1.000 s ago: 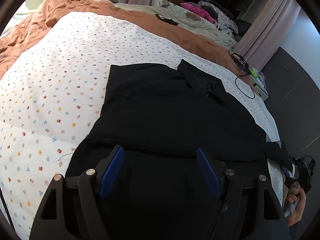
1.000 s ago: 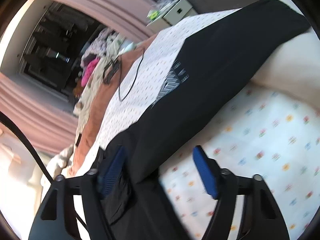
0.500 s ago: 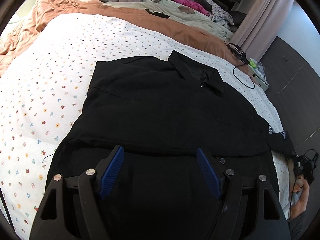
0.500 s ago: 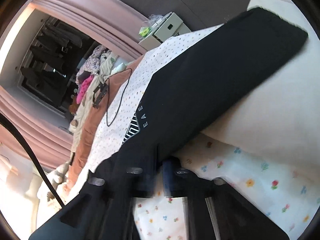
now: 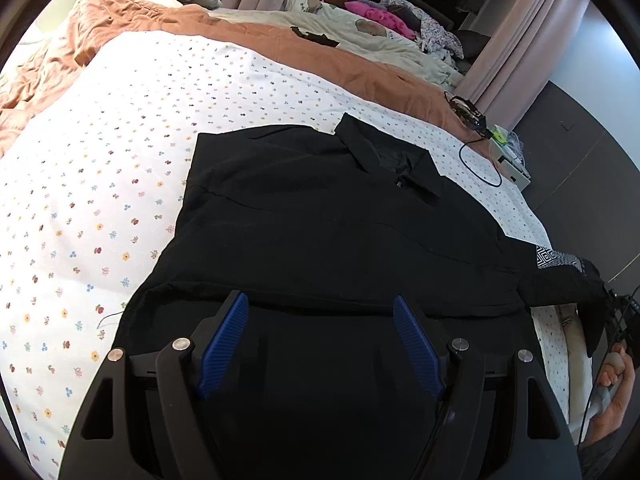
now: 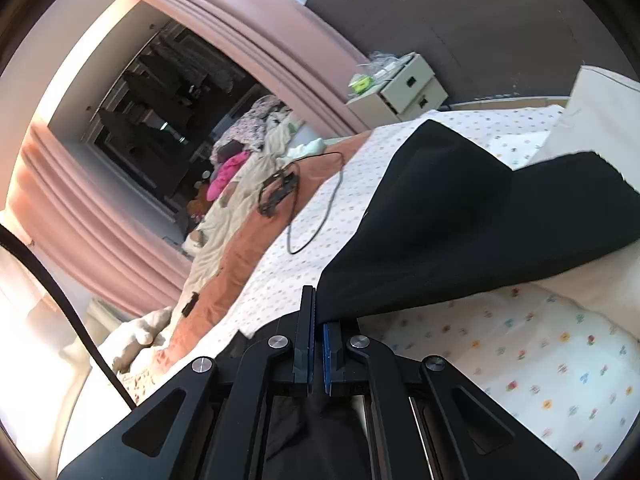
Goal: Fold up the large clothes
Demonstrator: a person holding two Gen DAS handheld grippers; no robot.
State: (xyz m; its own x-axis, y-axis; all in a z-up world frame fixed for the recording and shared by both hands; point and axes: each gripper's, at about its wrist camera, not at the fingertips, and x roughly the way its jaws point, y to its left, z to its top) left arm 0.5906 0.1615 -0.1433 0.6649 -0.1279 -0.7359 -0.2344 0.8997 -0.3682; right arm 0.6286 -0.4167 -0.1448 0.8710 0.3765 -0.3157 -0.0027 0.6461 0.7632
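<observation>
A large black collared shirt (image 5: pixel 320 232) lies spread on the flowered white bedsheet (image 5: pixel 100 200), collar toward the far side. My left gripper (image 5: pixel 320 344) hovers open above its near hem, blue pads (image 5: pixel 224 340) wide apart with nothing pinched. The shirt's right sleeve (image 6: pixel 460 232) is lifted off the bed. My right gripper (image 6: pixel 318 332) is shut on the black fabric of that sleeve, which hangs from the closed pads and stretches away to the right. In the left wrist view the right gripper (image 5: pixel 616 320) and a hand (image 5: pixel 612 392) show at the far right edge.
An orange quilt (image 5: pixel 280 48) and a heap of clothes (image 5: pixel 384 16) lie beyond the sheet. A black cable (image 5: pixel 480 160) runs to a small white drawer unit (image 6: pixel 404 84) beside the bed. Pink curtains (image 6: pixel 104 208) and a dark wall (image 6: pixel 500 20) stand behind.
My right gripper has shut on the sleeve and lifted it off the sheet, tilting upward. The left gripper stays open over the hem, barely shifted.
</observation>
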